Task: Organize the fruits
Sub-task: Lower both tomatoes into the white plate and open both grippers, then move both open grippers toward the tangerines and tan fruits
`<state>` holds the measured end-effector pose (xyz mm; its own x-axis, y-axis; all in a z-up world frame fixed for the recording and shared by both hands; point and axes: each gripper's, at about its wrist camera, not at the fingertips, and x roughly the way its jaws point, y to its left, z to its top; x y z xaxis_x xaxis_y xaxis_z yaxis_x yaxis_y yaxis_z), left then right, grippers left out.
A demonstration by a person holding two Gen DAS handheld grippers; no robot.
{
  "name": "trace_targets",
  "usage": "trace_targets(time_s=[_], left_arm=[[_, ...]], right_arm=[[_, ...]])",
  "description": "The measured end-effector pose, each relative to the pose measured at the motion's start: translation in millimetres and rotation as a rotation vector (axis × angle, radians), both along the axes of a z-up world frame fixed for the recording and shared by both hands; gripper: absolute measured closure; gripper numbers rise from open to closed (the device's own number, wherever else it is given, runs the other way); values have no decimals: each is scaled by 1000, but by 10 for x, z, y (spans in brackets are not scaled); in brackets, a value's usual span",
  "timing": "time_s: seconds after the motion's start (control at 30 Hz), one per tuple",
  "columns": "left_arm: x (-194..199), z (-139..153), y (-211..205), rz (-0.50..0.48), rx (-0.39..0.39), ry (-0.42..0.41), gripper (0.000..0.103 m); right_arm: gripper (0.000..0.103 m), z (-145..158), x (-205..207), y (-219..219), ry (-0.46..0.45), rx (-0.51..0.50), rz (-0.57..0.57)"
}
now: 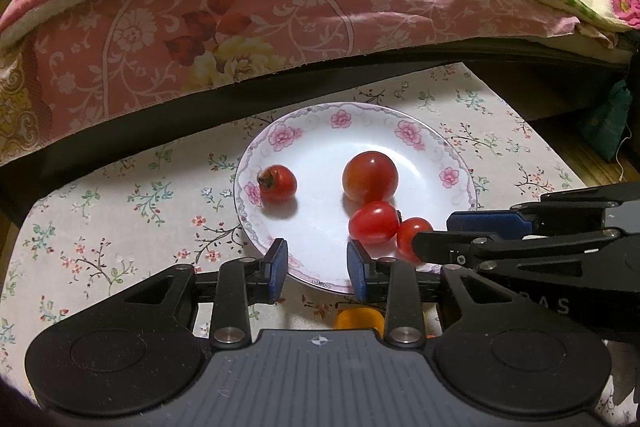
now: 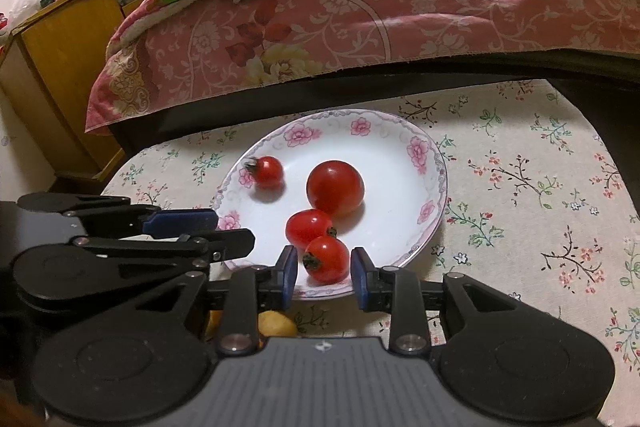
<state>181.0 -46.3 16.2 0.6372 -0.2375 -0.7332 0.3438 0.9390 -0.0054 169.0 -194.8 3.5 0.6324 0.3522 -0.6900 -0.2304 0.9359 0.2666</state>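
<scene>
Tomatoes, four of them, lie on a flower-rimmed white plate (image 2: 434, 163) ahead of both grippers. The nearest tomato (image 2: 327, 259) sits just beyond the right gripper (image 2: 324, 277), level with the gap between its blue-padded fingers, which stand apart and hold nothing. Touching it farther out is an oval tomato (image 2: 309, 227), then the biggest tomato (image 2: 335, 189), while a small stemmed tomato (image 2: 267, 171) rests apart, far left by the rim.

The left gripper (image 1: 317, 269) hovers at the plate's near edge, jaws likewise spread and empty. Seen from it, the right gripper's black finger crosses in front of the nearest tomato, hiding part of it; the right wrist camera shows that fruit whole.

Under each gripper's body peeks some yellow-orange fruit (image 2: 276, 323), mostly hidden.

A floral tablecloth (image 2: 532, 187) covers the surface. Beyond it hangs a pink flowered bedspread (image 2: 360, 23), with a yellow wooden cabinet (image 2: 60, 59) far left, visible only to the right camera.
</scene>
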Motion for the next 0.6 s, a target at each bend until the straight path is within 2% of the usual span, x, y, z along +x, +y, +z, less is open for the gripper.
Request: trace_targets(time_s=[0.27,0.4,0.6], left_arm=[[-108,108,41,2,7,-11,61],[-211,177,53,-7,7,-17,55],[-416,220,54,-31,17,-9,55]], right_arm=[[80,114,-100,-8,-23,-17,-3],[80,155,-189,-22,-22,-31,-3],[80,209,-367,-43,-10,-35,-5]])
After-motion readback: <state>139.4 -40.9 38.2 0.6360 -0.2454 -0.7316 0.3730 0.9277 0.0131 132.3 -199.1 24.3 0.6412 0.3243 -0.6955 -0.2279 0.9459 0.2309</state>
